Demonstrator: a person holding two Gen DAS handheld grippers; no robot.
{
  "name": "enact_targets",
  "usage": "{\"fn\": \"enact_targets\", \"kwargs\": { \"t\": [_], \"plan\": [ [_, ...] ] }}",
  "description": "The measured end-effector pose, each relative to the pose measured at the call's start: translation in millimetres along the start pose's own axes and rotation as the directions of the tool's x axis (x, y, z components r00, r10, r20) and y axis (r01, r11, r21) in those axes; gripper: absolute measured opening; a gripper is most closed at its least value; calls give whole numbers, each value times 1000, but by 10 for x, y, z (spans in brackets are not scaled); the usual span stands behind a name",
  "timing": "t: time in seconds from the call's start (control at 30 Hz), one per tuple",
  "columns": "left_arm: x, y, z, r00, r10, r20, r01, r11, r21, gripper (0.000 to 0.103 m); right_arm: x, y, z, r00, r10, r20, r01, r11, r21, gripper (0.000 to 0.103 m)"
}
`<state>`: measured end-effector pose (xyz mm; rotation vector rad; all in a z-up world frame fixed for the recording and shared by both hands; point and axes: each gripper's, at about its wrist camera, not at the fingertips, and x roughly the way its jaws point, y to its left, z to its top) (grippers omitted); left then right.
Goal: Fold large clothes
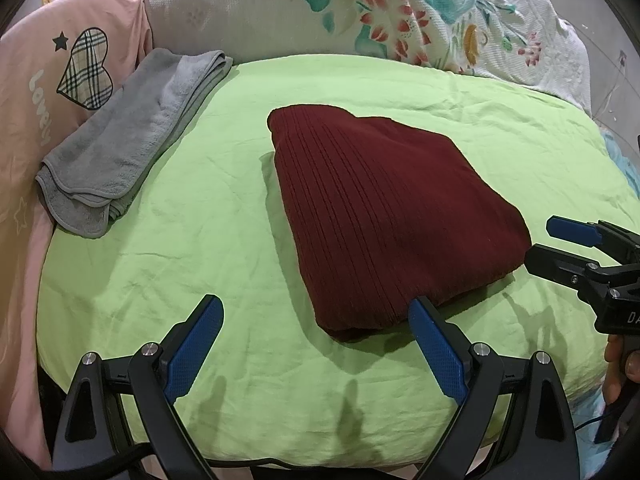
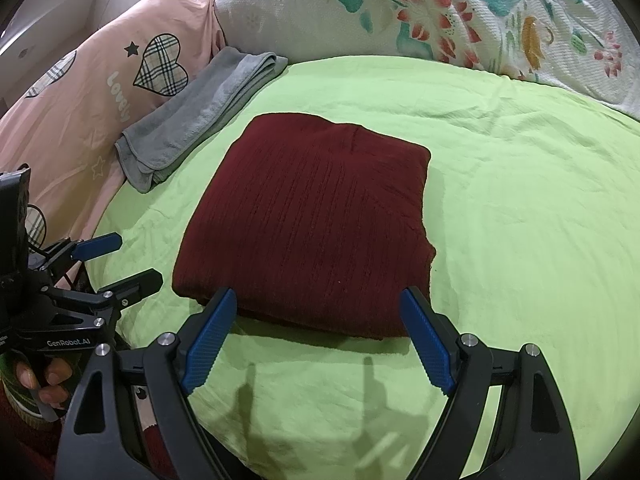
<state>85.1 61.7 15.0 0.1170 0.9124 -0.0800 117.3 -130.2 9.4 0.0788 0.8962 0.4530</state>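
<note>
Nearest to both cameras, the left gripper (image 1: 316, 344) and the right gripper (image 2: 318, 336) hover above the green sheet (image 2: 520, 200) of the bed with their jaws spread wide and nothing between them. Just beyond the fingertips lies the sweater (image 2: 308, 224), dark red and ribbed, already folded into a thick, almost square packet that rests flat in the middle of the bed. I judge that the folding is nearly finished, so the step now is probably to check the packet and tidy it. To do this well, each gripper should come in low at a near corner, and only a loose edge should be pressed or tucked, gently, so that the layers do not slide apart. Farther back on the left, a folded grey towel (image 1: 132, 140) lies beside a pink pillow (image 1: 48, 80), well apart from the sweater, and a flowered blanket (image 1: 400, 12) is behind.
</note>
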Motion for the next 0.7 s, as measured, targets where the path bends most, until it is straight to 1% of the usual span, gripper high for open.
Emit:
{"fn": "enact_targets", "kwargs": {
  "t": [0.3,0.7],
  "plan": [
    [54,36,35,1000,-8,-6,8,1000,-11,94,13,1,15,1000,4,0,-4,1000,1,84],
    [90,1,73,1000,-2,-19,1,1000,-8,94,101,-11,62,999,37,5,-37,999,10,84]
  ]
}}
